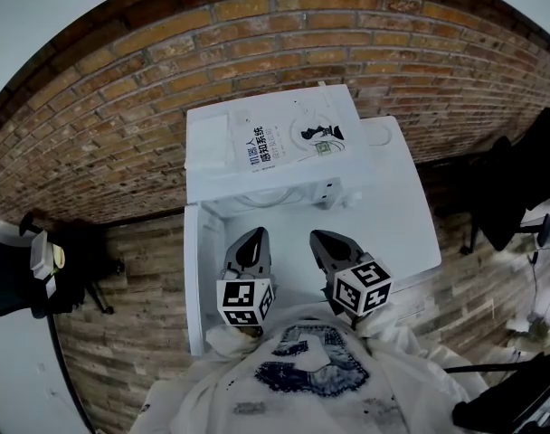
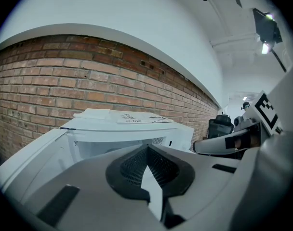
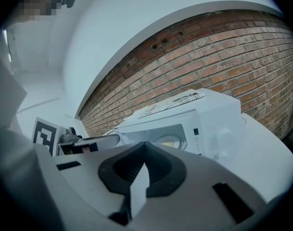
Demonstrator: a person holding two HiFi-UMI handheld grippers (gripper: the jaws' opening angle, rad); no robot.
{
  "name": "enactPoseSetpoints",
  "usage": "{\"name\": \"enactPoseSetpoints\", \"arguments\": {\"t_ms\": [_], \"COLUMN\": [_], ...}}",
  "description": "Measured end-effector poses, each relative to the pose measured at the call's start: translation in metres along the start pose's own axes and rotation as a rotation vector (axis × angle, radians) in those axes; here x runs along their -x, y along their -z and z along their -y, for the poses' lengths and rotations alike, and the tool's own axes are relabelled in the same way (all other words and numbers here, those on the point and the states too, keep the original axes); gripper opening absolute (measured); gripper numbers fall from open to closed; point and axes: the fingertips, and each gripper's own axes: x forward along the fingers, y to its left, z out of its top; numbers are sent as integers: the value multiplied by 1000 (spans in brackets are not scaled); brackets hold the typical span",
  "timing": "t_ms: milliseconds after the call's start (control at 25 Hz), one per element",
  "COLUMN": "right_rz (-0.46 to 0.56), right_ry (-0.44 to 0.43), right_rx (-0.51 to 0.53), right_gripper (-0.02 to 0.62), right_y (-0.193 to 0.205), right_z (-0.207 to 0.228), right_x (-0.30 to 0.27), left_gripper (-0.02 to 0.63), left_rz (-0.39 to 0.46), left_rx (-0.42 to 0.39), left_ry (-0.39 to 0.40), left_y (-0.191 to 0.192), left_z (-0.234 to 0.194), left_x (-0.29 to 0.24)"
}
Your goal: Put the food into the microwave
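Nearest, the left tool and right tool hover side by side, each pinched shut on nothing. Just beyond, the white microwave stands on the surface with its door swung open. A pale round dish sits inside, its contents unclear.

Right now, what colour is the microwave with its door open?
The microwave is white; the head view shows it best.

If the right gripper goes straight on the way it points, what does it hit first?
Probably the microwave: the right gripper, jaws shut, aims into its open cavity, toward a pale round dish inside. Depth is unclear.
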Motion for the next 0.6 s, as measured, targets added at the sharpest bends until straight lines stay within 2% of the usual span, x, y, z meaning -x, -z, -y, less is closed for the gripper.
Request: {"name": "enactPoseSetpoints", "arguments": {"t_ms": [600], "right_rz": [-11], "right_ry": [-6], "right_rx": [-2], "right_gripper": [12], "right_y": [2], "right_z": [-4], "right_x": [-4], "left_gripper": [8], "left_rz": [-10], "left_rx": [17], "left_ry": [8], "left_y": [3], "left_z": [-2], "left_x": [0]}}
